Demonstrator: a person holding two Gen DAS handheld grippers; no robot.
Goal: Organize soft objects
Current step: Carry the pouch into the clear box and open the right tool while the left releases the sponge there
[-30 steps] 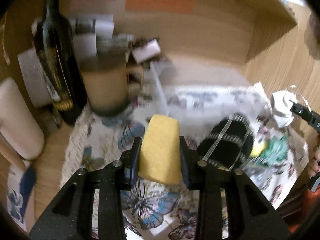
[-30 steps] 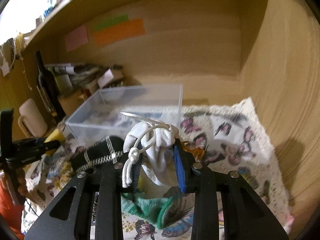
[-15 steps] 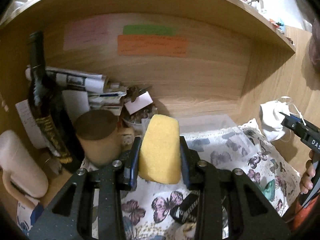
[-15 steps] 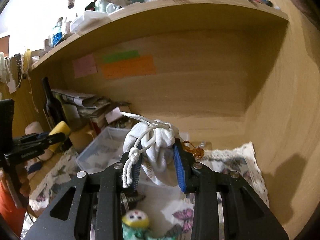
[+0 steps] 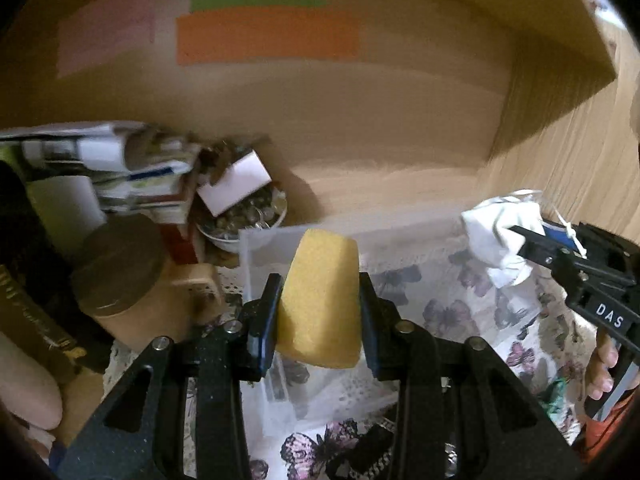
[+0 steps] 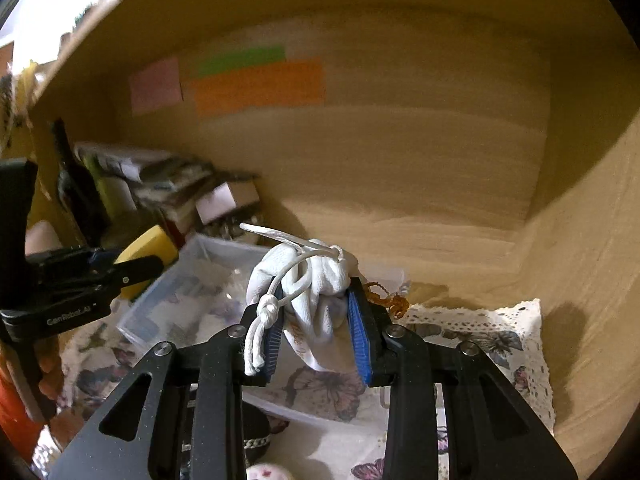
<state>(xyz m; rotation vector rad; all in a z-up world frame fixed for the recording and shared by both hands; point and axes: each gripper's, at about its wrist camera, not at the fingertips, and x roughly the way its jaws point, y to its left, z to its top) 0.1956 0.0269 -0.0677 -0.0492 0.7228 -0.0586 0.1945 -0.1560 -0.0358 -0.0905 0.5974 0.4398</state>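
Left hand-held gripper (image 5: 319, 304), right hand-held gripper (image 6: 316, 320): both clamped.

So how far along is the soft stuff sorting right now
Nothing looks binned yet: the clear plastic bin appears empty. In hand: the left gripper clamps a yellow sponge and the right gripper a white drawstring pouch, both over the bin. Left: a black zippered pouch on the butterfly cloth.

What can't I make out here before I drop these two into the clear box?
- Clear box floor: the sponge and left gripper cover it in the left view; the white pouch and right gripper in the right.
- Notes on the back wall: writing blurred in both views.
- Black striped item: cut off by the right view's bottom edge.
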